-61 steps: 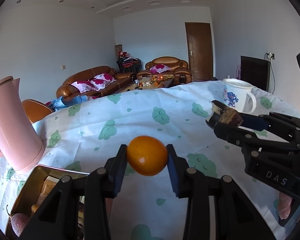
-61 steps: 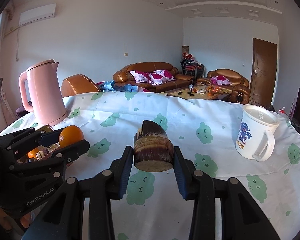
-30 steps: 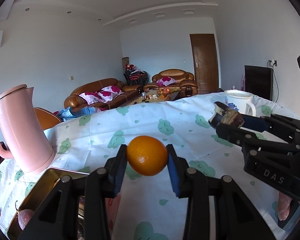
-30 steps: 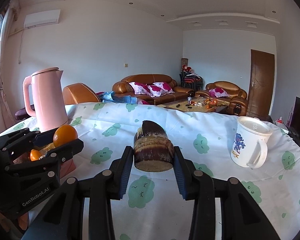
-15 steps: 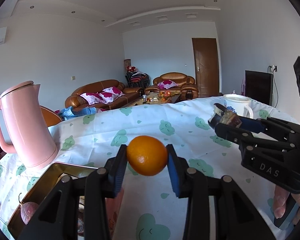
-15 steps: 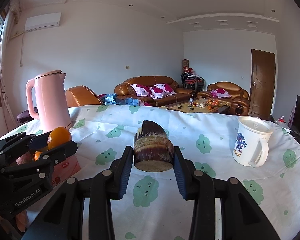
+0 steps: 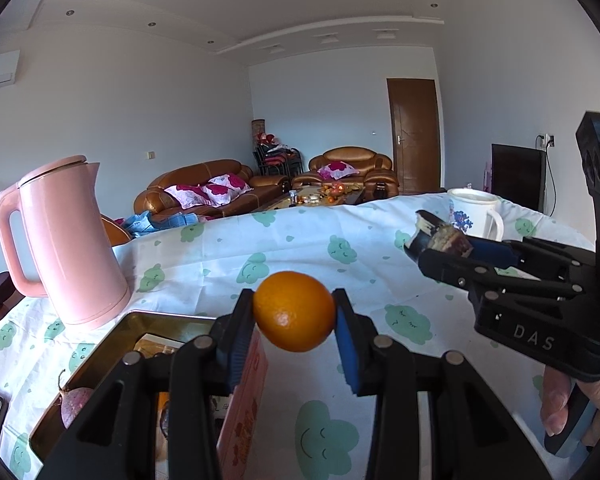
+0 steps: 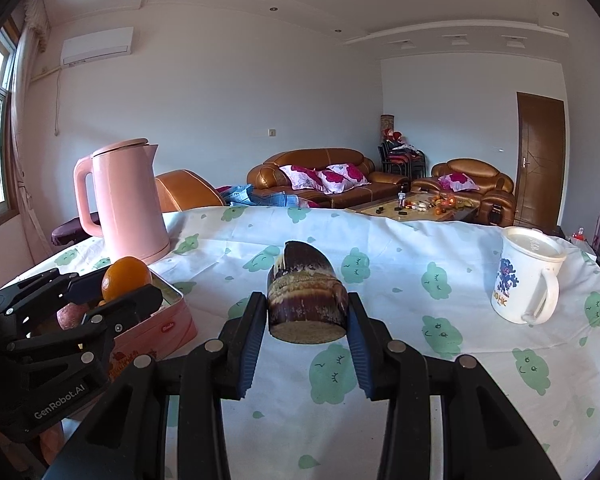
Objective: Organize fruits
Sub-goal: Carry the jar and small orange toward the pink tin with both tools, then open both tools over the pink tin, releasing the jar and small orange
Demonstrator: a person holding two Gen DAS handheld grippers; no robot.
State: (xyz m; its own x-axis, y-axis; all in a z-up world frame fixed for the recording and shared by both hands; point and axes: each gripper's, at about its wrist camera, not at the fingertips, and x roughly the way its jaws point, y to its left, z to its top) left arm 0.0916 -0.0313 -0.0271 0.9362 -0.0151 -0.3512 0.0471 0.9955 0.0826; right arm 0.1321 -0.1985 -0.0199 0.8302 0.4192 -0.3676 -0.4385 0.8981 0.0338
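Left tongs (image 7: 295, 316) pinch an orange (image 7: 294, 311) above the pink tin (image 7: 244, 376) holding a reddish fruit (image 7: 74, 405); right tongs (image 8: 307, 322) pinch a sugarcane chunk (image 8: 306, 300) beside the tin, over the counter (image 8: 420, 380).

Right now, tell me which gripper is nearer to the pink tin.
Left. The left gripper, shut on the orange, hangs just over the pink tin's right wall. The right gripper, shut on the sugarcane piece, is further right, over the tablecloth.
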